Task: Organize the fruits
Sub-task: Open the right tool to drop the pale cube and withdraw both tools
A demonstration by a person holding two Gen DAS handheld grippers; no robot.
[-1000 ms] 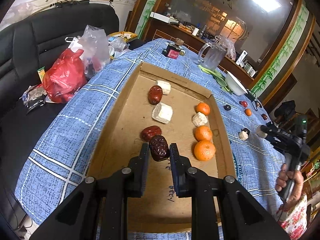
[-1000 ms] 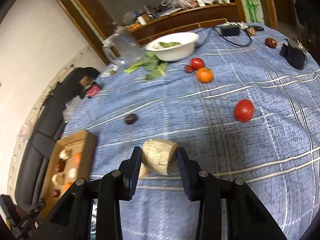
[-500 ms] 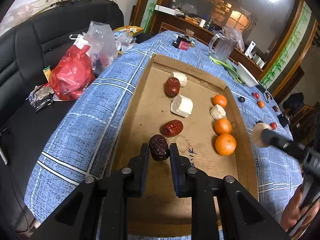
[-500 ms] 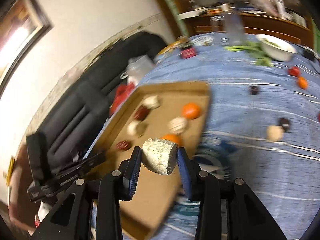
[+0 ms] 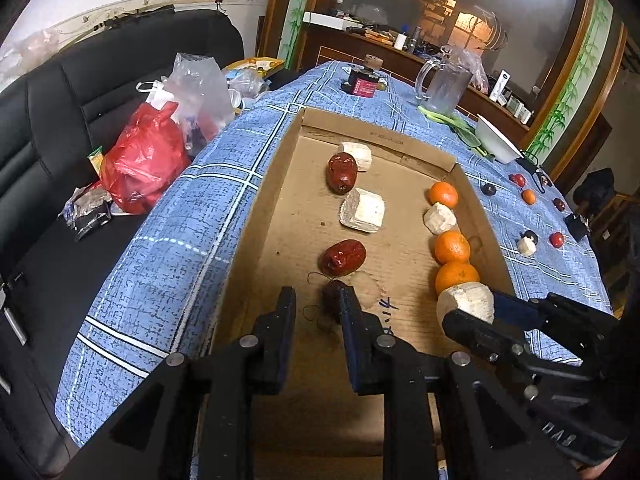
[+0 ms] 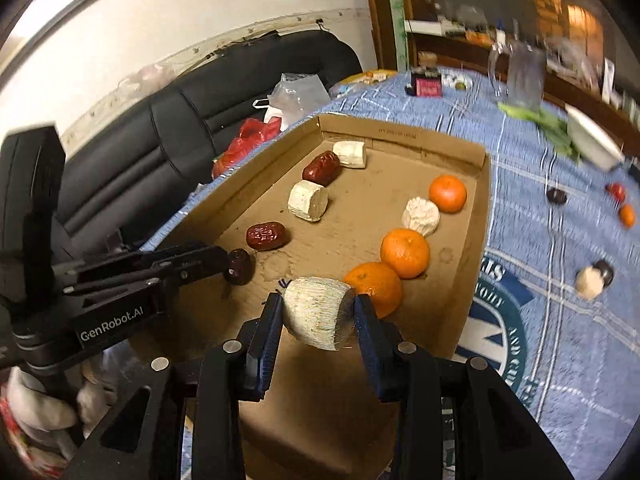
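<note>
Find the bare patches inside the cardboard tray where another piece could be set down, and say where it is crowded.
Bare: the cardboard tray's middle lane between the date column and orange column, and the near end. Crowded: the right wall, lined with oranges and white chunks.

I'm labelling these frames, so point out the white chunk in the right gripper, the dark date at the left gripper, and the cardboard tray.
White chunk (image 6: 318, 312): right wrist view, its ridged front face.
Dark date (image 6: 240, 266): right wrist view, its exposed side.
Cardboard tray (image 5: 404, 146): left wrist view, its far wall.
</note>
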